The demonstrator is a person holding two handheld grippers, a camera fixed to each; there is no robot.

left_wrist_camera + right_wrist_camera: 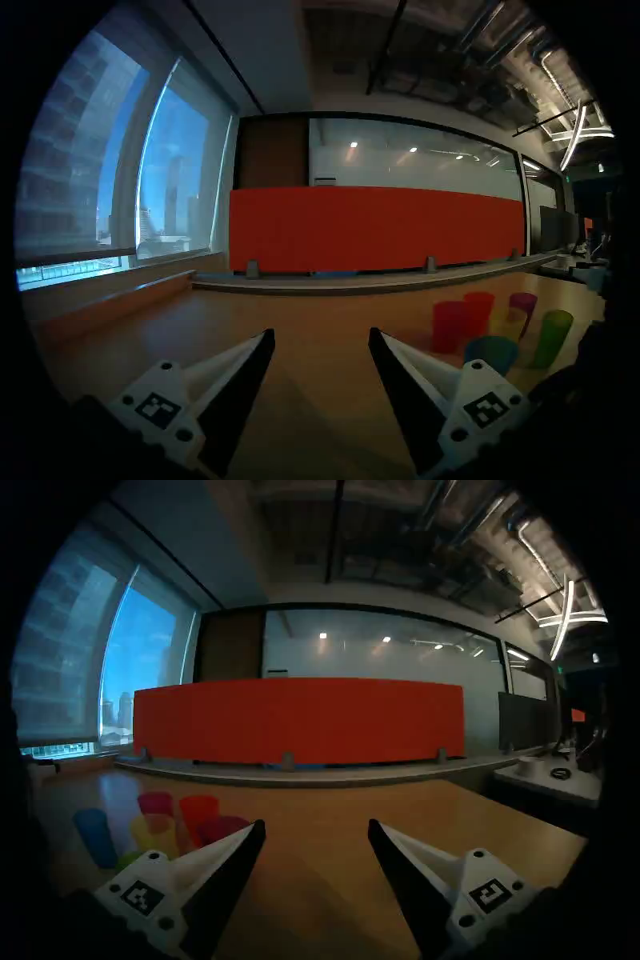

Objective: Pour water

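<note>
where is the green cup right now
In the left gripper view the green cup stands on the wooden table, at the far right, just right of the blue cup.

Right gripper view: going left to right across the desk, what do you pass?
Blue cup → magenta cup → orange-red cup → right tool, open over the wooden top → side desk at the far right.

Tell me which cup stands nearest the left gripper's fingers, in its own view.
The blue cup, at the front of the cluster beside the left gripper; the other coloured cups stand behind it.
</note>
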